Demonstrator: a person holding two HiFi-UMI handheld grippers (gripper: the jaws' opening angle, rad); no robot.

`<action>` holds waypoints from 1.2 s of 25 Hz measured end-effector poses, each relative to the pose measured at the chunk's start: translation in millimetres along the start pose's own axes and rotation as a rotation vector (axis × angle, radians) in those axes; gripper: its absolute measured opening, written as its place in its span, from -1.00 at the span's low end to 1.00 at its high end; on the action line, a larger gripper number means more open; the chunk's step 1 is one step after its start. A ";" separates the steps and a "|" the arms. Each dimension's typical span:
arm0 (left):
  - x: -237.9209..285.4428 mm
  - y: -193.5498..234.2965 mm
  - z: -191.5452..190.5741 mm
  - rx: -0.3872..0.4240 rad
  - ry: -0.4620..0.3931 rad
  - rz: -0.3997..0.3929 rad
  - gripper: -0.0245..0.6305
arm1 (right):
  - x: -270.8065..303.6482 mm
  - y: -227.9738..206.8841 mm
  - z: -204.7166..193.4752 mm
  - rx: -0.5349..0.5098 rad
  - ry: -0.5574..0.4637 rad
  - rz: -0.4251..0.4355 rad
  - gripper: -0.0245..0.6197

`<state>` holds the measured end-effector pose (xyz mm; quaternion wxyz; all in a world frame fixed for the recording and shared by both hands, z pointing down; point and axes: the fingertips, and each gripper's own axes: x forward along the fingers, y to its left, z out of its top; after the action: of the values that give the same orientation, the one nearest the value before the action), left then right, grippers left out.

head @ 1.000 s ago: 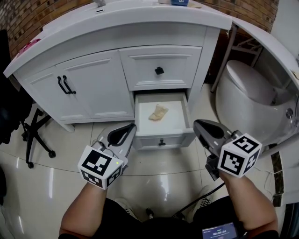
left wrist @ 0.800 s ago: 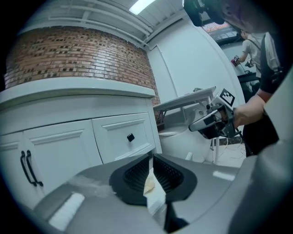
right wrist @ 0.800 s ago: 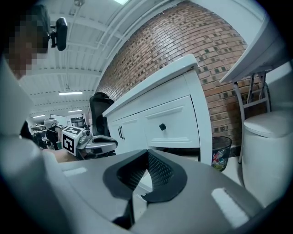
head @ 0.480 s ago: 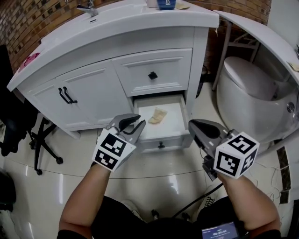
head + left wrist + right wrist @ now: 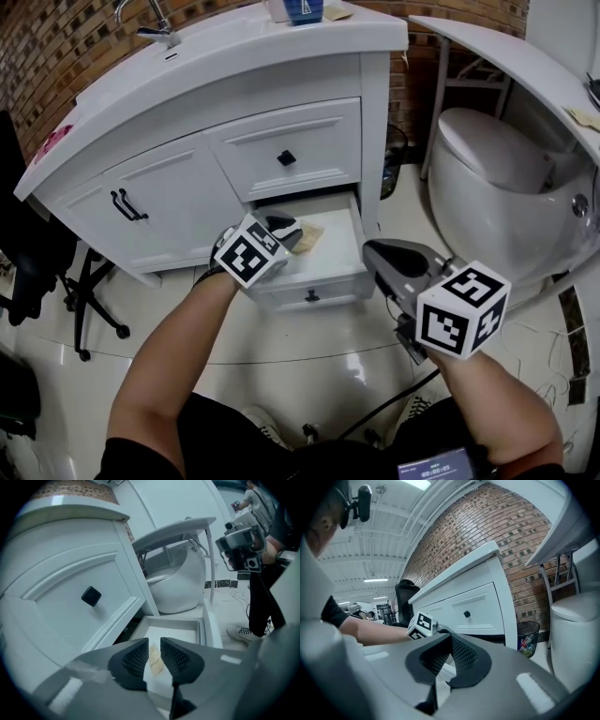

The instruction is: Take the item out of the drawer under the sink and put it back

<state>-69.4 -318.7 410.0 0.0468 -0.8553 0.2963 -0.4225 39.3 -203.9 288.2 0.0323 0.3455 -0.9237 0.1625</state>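
Note:
The low drawer [image 5: 310,277] of the white sink cabinet stands pulled out, and a small beige crumpled item [image 5: 312,234] lies on its white floor. My left gripper [image 5: 284,228] reaches over the drawer's left side, just left of the item. In the left gripper view the item [image 5: 155,661] shows through the narrow gap of the open left gripper [image 5: 154,654], inside the drawer [image 5: 206,626], with nothing held. Right of the drawer front, my right gripper [image 5: 370,251] hangs over the floor. It is shut and empty in the right gripper view [image 5: 450,641].
Above the open drawer is a closed drawer with a black knob [image 5: 287,157]. A white toilet [image 5: 487,169] stands to the right, a black chair [image 5: 37,267] to the left. A mesh bin [image 5: 528,644] sits beside the cabinet. A person [image 5: 265,578] stands nearby.
My left gripper has moved forward from above the floor to over the drawer's left side, close to the item. The right gripper has stayed about where it was.

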 end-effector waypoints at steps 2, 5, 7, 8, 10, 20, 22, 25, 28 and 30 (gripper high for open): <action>18.3 4.1 -2.3 0.012 0.034 -0.021 -0.66 | -0.6 -2.1 -2.3 0.009 0.009 0.007 -0.91; 43.7 11.1 -15.4 0.004 0.096 -0.050 -0.66 | -1.8 -9.8 -2.6 0.038 0.009 0.007 -0.91; 56.9 13.1 -24.2 -0.003 0.131 -0.065 -0.66 | -2.0 -14.0 -2.6 0.055 0.007 0.006 -0.91; 62.9 12.9 -27.6 0.002 0.145 -0.073 -0.66 | -2.2 -15.2 -3.1 0.058 0.008 0.007 -0.91; 74.7 12.8 -33.2 0.019 0.171 -0.086 -0.66 | -2.5 -17.9 -3.9 0.062 0.010 0.008 -0.91; 114.2 10.8 -70.3 0.016 0.305 -0.156 -0.64 | -6.2 -31.0 -9.3 0.083 0.025 -0.005 -0.91; 116.4 10.0 -72.8 0.013 0.312 -0.167 -0.67 | -7.3 -33.0 -9.4 0.087 0.027 -0.008 -0.91; 117.2 8.5 -70.9 0.013 0.307 -0.173 -0.78 | -9.5 -37.3 -7.9 0.095 0.024 -0.015 -0.91; 115.6 8.4 -64.0 0.027 0.288 -0.169 -0.85 | -8.6 -36.2 -9.2 0.097 0.026 -0.012 -0.91; 113.5 6.9 -60.8 0.029 0.279 -0.167 -0.87 | -7.4 -33.6 -10.3 0.094 0.030 -0.007 -0.91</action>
<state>-65.2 -376.1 525.4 -0.0178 -0.8093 0.2217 -0.5436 66.2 -219.7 305.9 0.0304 0.3473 -0.9132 0.2108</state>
